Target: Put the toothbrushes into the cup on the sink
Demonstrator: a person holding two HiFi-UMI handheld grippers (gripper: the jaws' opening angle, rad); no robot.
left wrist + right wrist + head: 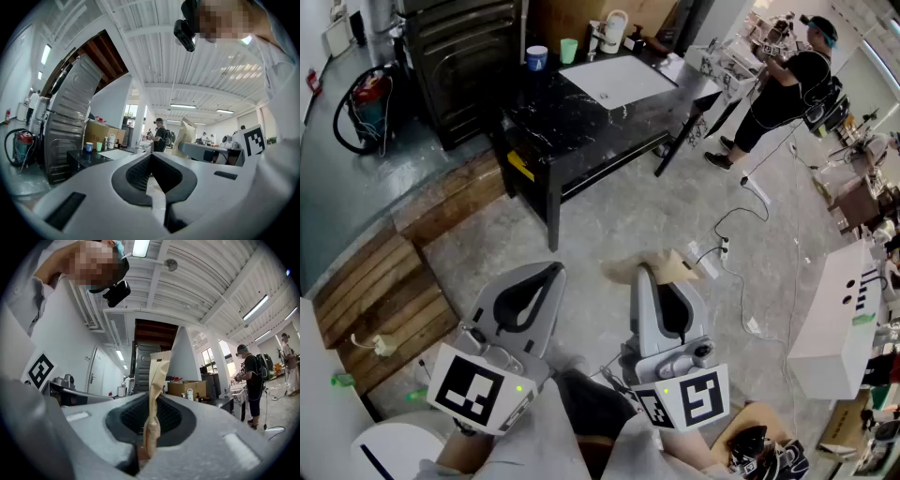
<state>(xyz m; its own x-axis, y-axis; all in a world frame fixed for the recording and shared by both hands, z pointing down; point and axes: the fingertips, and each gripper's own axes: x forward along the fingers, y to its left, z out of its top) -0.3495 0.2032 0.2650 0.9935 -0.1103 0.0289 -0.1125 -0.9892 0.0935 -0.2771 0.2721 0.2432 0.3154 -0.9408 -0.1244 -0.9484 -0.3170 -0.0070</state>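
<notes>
In the head view both grippers are held low in front of me, over the concrete floor. My right gripper [654,274] [151,401] is shut on a flat brown paper packet [677,266] [157,380] that sticks out past the jaw tips; what is inside it is hidden. My left gripper [546,274] [151,158] is shut with nothing in it. Far ahead stands a black table [572,141] carrying a white basin [614,80], a blue cup [537,58] [89,146] and a green cup [569,50].
A person in black [787,84] stands at the far right beside cluttered benches. A cable and power strip [712,251] lie on the floor. A white box [839,319] is at right, wooden pallets [384,291] at left, a dark metal cabinet [459,56] behind.
</notes>
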